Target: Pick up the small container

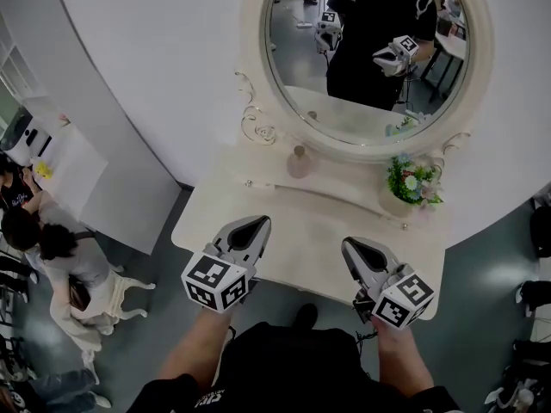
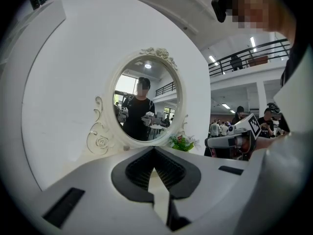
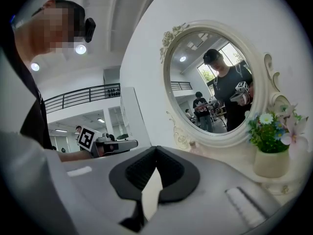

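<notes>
Grey left claw [image 1: 256,224] and right claw [image 1: 355,246], black-white marker cubes [image 1: 217,282].

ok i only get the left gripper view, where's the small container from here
observer: Head view shows the small pale pink container standing on the raised shelf under the oval white-framed mirror, ahead of the left gripper and a little to its right.
operator: is the right gripper carrying anything
observer: No. The right gripper view shows the right gripper shut and empty.
operator: anything crowding the container
observer: No. The cream pot of flowers sits at the shelf's right end, well apart from it.
</notes>
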{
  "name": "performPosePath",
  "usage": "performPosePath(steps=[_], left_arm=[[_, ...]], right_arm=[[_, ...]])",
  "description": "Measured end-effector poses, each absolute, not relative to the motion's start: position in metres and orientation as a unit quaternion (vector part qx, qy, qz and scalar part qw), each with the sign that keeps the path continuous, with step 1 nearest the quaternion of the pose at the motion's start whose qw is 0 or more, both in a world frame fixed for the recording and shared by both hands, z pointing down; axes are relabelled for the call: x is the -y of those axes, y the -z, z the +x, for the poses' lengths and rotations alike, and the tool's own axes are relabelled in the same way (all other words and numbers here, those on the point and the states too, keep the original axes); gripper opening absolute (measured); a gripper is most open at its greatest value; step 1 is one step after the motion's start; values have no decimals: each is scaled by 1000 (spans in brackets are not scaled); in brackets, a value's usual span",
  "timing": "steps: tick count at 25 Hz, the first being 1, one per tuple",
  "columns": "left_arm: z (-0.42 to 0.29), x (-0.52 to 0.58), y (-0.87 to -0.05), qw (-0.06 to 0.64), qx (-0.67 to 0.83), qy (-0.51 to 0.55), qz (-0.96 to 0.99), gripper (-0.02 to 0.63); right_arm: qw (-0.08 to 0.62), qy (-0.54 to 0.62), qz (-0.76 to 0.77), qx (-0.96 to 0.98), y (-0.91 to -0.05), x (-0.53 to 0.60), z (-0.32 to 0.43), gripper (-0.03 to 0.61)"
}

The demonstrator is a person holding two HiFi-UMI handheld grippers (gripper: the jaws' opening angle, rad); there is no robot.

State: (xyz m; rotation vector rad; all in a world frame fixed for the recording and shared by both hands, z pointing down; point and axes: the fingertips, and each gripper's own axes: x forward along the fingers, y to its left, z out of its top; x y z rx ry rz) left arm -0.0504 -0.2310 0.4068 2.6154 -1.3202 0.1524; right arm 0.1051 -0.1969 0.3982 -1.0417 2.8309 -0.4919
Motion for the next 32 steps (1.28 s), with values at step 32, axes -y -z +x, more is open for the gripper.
performPosePath(steps=[32], left_arm=[[-62, 372, -440, 97, 376, -93, 917, 6]], right_arm=[[-1, 167, -395, -904, -407, 297, 63, 11]])
